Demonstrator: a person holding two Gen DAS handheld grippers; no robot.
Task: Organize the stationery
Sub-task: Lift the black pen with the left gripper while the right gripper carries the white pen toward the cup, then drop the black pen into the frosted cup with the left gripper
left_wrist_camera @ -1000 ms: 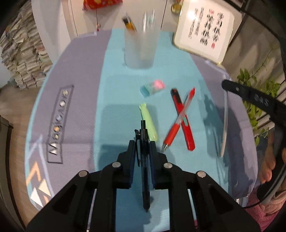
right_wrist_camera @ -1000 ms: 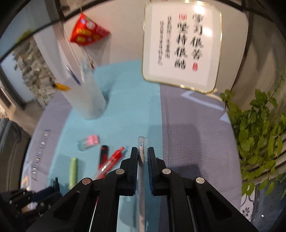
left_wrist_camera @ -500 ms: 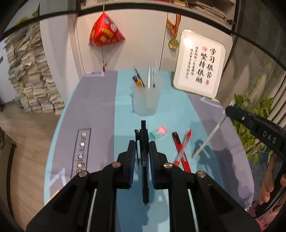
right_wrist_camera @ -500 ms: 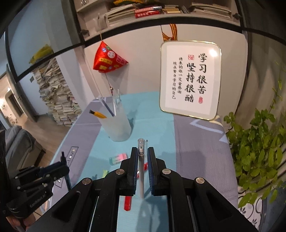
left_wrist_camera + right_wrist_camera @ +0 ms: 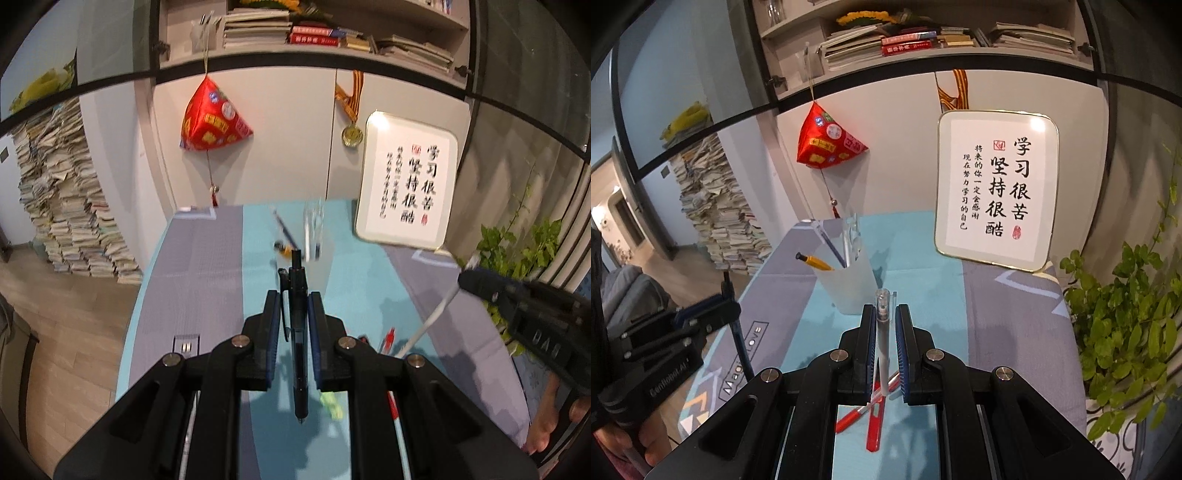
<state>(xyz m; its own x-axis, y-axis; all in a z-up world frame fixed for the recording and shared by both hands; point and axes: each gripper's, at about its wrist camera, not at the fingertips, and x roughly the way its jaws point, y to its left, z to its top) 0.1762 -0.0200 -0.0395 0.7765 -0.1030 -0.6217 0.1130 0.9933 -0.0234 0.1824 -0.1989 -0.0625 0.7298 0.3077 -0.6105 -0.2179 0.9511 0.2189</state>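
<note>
Left gripper (image 5: 292,306): we see it closed on a dark pen (image 5: 298,332), held above the table (image 5: 207,266); the pen runs along the fingers, tip toward the camera, clip end forward.
Right gripper (image 5: 885,325): we see it clamped on a white pen (image 5: 881,332) with a clear cap, held upright between the pads, above the table.
Cup (image 5: 849,284): frosted, standing on the teal strip ahead of the right gripper; we count a yellow pencil (image 5: 814,261), a blue pen (image 5: 831,247) and clear pens inside. In the left view it is blurred.
Red pens (image 5: 875,413): two, crossed on the table below the right gripper, partly hidden by it.
Green item (image 5: 332,404): on the table under the left gripper; we cannot tell what it is.
Sign (image 5: 995,190): framed calligraphy, leaning at the table's far right.
Plant (image 5: 1126,314): right of the table.
Ornament (image 5: 212,118): red, hanging on the wall.
</note>
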